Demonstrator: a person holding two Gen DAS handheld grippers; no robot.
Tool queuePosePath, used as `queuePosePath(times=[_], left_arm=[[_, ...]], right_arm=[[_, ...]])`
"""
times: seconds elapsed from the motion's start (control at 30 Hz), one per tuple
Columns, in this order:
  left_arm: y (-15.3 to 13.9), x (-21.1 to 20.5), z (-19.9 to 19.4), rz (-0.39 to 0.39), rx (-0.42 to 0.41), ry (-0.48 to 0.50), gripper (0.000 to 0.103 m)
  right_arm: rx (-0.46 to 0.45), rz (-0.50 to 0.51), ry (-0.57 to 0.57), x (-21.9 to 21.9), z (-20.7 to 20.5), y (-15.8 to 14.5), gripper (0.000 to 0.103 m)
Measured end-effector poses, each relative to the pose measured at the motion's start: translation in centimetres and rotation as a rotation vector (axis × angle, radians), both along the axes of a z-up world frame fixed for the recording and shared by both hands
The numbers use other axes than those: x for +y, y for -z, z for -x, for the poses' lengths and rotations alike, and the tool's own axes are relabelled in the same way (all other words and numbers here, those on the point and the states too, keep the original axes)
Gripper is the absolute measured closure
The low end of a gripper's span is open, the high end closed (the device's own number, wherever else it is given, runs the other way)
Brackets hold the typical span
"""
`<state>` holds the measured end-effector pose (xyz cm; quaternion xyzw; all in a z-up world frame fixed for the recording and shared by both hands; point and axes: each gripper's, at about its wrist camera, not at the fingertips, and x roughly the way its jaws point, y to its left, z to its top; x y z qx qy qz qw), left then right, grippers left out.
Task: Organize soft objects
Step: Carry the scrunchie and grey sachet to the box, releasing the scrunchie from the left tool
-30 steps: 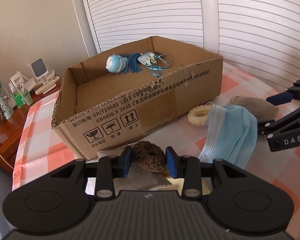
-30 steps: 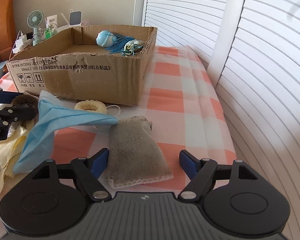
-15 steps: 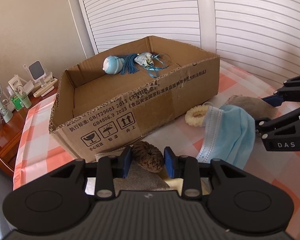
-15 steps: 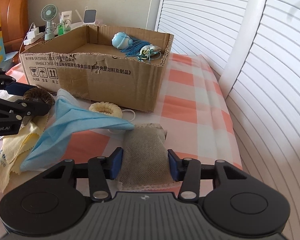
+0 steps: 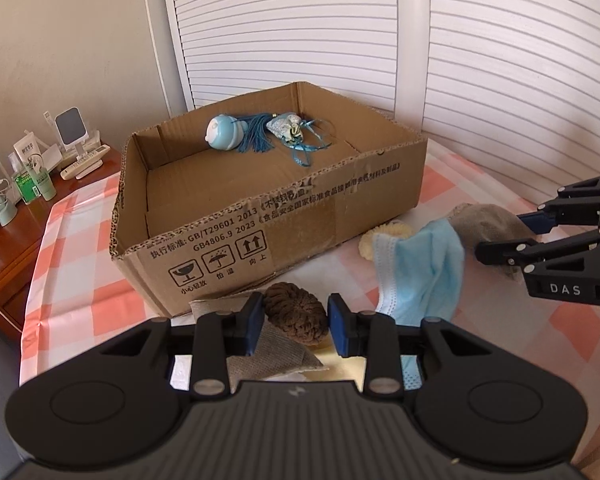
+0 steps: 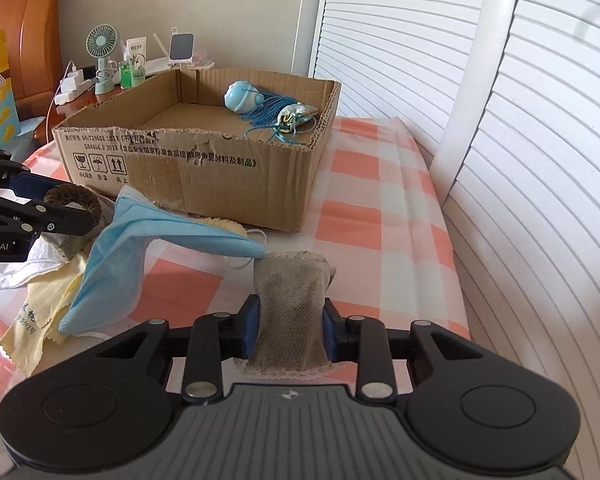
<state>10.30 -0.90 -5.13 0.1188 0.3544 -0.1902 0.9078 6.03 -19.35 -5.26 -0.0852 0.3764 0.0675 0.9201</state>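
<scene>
My left gripper (image 5: pixel 296 322) is shut on a brown scrunchie (image 5: pixel 296 314) and holds it just above a grey pouch (image 5: pixel 268 354) in front of the cardboard box (image 5: pixel 260 236). My right gripper (image 6: pixel 288 330) is shut on a grey mesh pouch (image 6: pixel 290 308) and lifts it, with a blue face mask (image 6: pixel 148 248) draped against its top. The box (image 6: pixel 204 168) holds a blue plush toy (image 6: pixel 242 98), a blue tassel and a small sachet (image 6: pixel 296 114). A cream scrunchie (image 5: pixel 384 236) lies by the mask (image 5: pixel 420 272).
A yellow cloth (image 6: pixel 48 308) and white cloth (image 6: pixel 24 268) lie on the checked bedcover (image 6: pixel 364 200). A wooden nightstand (image 5: pixel 4 248) with a fan (image 6: pixel 102 46), bottles and gadgets stands behind the box. White shutters (image 6: pixel 520 120) run along the right.
My right gripper closed on the grey mesh pouch and raised it, dragging the mask's edge. My left gripper lifted the brown scrunchie slightly; both views rose above the box.
</scene>
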Motion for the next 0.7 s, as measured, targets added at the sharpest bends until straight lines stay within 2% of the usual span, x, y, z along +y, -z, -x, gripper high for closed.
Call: queuePosePath(times=[0.7], left_arm=[[-4.3, 1.3, 2.9, 0.048, -0.055, 0.017, 0.07]], right_arm=[[-0.067, -0.068, -0.062, -1.3, 2.4, -4.7, 0.068]])
